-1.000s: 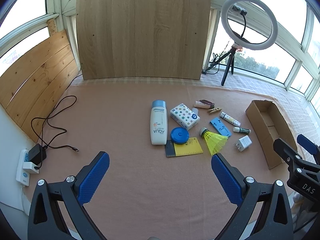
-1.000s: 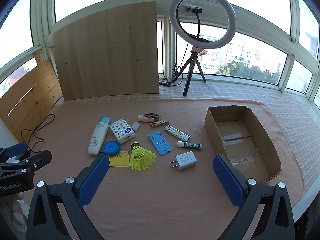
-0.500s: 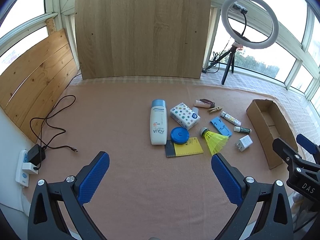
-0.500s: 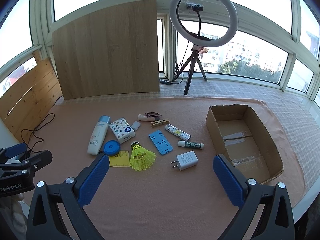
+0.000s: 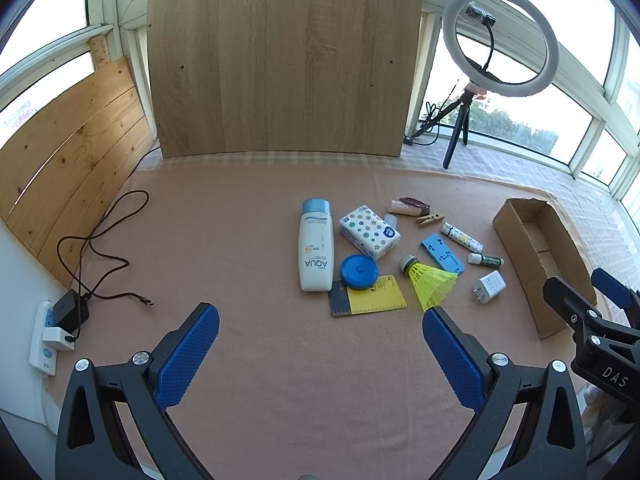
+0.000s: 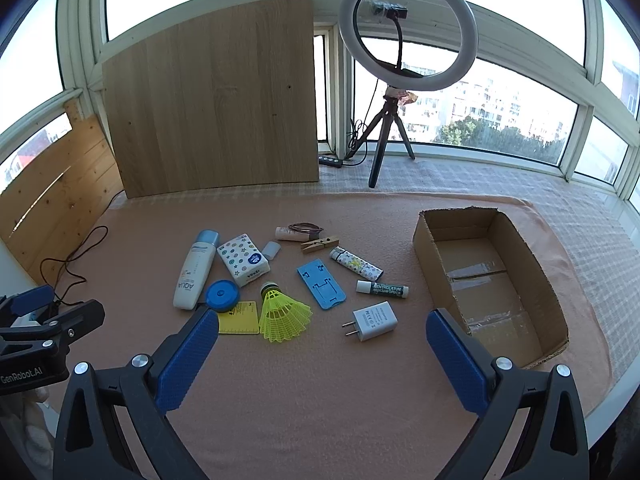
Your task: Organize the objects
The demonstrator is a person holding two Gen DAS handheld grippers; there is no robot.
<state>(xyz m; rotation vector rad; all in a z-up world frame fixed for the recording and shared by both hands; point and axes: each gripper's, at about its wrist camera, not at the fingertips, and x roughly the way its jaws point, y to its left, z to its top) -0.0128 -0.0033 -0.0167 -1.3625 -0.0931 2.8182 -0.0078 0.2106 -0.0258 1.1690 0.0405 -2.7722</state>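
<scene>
Clutter sits in a loose group on the pink cloth (image 5: 248, 216) ahead of us in the left wrist view. Our left gripper (image 5: 320, 322) hangs above bare cloth with its blue pads (image 5: 188, 354) spread wide and nothing between them. A white sunscreen bottle (image 5: 316, 254) lies flat, a dotted tissue pack (image 5: 369, 232) just to its right. A round blue tape measure (image 5: 359, 272) rests partly on a yellow card (image 5: 374, 296). The yellow shuttlecock (image 5: 430, 280) lies beside a blue phone stand (image 5: 442, 252), with a white charger plug (image 5: 490, 286) further right. A cardboard box (image 5: 520, 248) stands open at the right edge of the cloth, well apart from the group. At far left a black cable (image 5: 100, 240) runs to a power strip (image 5: 42, 340). A ring light (image 5: 500, 44) stands on its tripod by the window.

From the right wrist view, our right gripper (image 6: 322, 324) is likewise spread apart and holds nothing; its left pad (image 6: 188, 360) covers a corner of the yellow card (image 6: 240, 322). The shuttlecock (image 6: 282, 314) and charger plug (image 6: 372, 320) lie nearest to us. Behind them we see the phone stand (image 6: 321, 289), a green lip balm tube (image 6: 384, 288), a patterned tube (image 6: 354, 264) and a wooden clothespin (image 6: 319, 245). The sunscreen bottle (image 6: 195, 276), tissue pack (image 6: 243, 259) and tape measure (image 6: 222, 295) lie to the left. The cardboard box (image 6: 516, 248) is to the right, showing only strips of tape on its floor. Our left gripper (image 6: 40, 320) shows at the left edge.
</scene>
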